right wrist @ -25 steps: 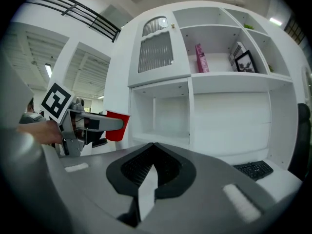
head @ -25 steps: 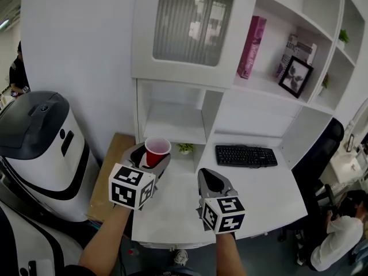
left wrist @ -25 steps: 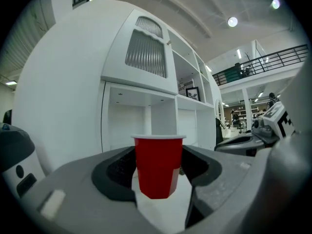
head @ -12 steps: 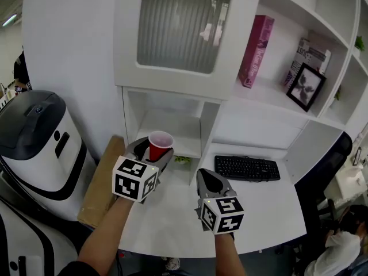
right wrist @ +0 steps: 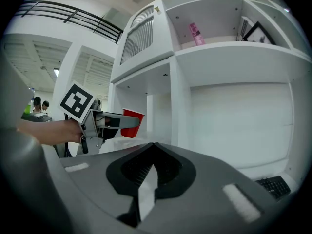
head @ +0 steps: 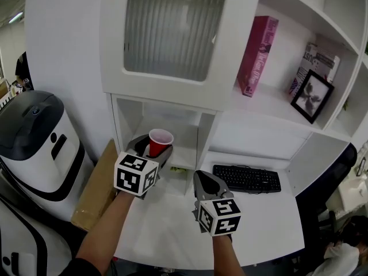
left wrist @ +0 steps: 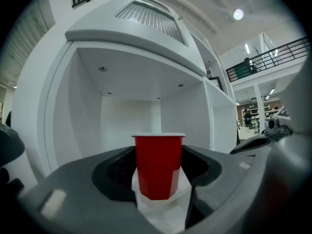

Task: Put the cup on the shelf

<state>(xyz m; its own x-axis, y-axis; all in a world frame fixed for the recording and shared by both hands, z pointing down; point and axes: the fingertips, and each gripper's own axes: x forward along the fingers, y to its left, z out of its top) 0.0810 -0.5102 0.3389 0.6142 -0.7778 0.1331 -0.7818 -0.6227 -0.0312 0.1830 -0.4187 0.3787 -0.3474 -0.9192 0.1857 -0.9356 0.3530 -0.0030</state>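
Red plastic cup (left wrist: pixel 158 165), white rim, upright, open end up: first entry on my feed. It is held by the left gripper (left wrist: pixel 158 186), whose jaws stand partly apart and press the cup's lower wall from both sides. Location: in the air at the mouth of the low open shelf (left wrist: pixel 124 118) beneath the cabinet door (head: pixel 172 27), not resting on its board. From the head view I cannot tell whether the cup has crossed the shelf's front edge.

Right gripper (right wrist: pixel 152 147): jaws closed tip to tip, nothing between them. It sits lower than the left gripper and to its right, over the desk (head: pixel 167 234), well apart from the cup.

Other items I log from the head view:
- Keyboard (head: pixel 247 179), black, flat on the desk, right of the shelf.
- Pink book (head: pixel 257 56), standing on the upper ledge, leaning slightly.
- Picture frame (head: pixel 313 99), black, tilted back, further right on that ledge.
- White machine (head: pixel 34 137) with a dark lid, left of the desk.
- Cardboard box (head: pixel 95 191), brown, between the machine and the desk.
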